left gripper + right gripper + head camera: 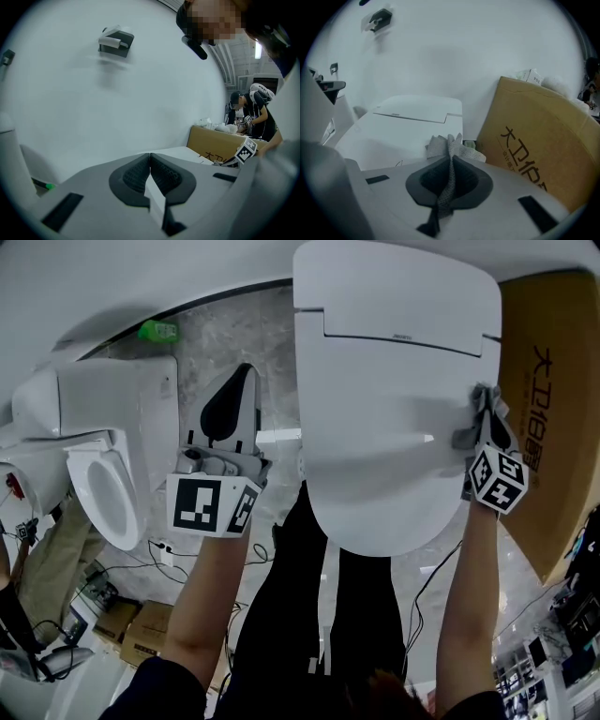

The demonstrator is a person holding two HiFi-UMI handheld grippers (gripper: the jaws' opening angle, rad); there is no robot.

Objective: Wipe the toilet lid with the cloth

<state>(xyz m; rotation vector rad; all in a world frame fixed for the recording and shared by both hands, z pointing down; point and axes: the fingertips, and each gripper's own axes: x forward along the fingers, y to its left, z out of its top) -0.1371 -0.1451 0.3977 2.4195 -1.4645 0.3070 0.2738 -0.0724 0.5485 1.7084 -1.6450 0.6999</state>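
Head view: my R gripper (488, 423) is clamped on the grey cloth (443, 145), pressing it at the toilet lid's (394, 409) right edge by the cardboard box (553, 381), prob for wiping. L gripper (246, 381) is pinched closed w/ nothing in it, parked left of the lid, out of the way.

Toilet lid (394, 399) is that smooth, glossy white plastic, the cloth (446, 146) is a rough grey open weave, the box (553, 409) next to it is plain matt brown cardboard, and the floor (239, 334) looks like polished speckled grey stone.
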